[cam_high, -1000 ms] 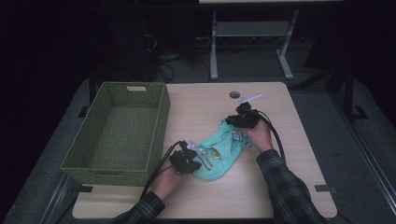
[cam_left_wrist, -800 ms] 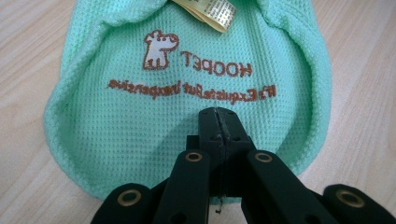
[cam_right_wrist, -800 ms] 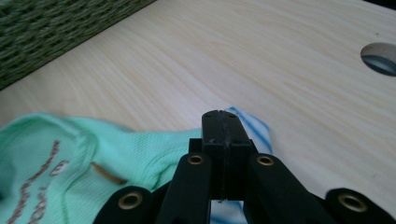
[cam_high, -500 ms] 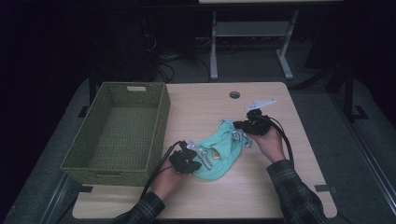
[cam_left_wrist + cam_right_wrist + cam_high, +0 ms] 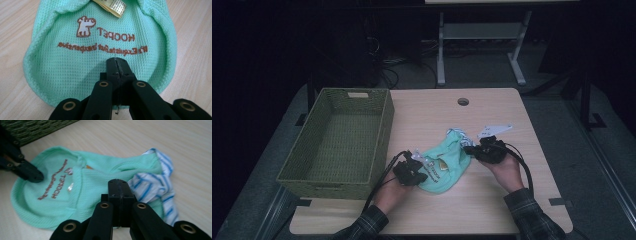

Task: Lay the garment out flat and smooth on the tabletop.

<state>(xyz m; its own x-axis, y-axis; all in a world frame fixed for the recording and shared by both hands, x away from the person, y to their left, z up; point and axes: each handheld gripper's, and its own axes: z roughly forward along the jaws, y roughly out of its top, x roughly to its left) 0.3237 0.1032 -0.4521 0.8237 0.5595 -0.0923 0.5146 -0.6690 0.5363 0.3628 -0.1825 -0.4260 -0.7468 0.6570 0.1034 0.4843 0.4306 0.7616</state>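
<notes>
At the table's nine o'clock side a woven green basket (image 5: 337,142) is stood open and unfilled, presumably as the place where the folded clothing is to be put. Just to its right, toward the table's six o'clock edge, a mint-green pet garment (image 5: 443,165) is laid flat on the wooden table (image 5: 432,112), its printed panel turned up and its blue-striped part (image 5: 152,186) bunched at the two o'clock end; it is judged to be spread so that it can be folded.

The left gripper (image 5: 412,172) is held at the garment's eight o'clock edge, its jaws brought fully together and rested on the knit (image 5: 100,50), with no cloth seen between them; the fabric appears to be pinned in place rather than pinched. The left forearm is brought in from six o'clock, the hand low and pointed toward two o'clock.

The right gripper (image 5: 487,149) is held at the garment's three o'clock end, by the striped part, jaws likewise pressed together; whether cloth is caught cannot be told. The right forearm is angled in from five o'clock, the gripper pointed toward nine o'clock
</notes>
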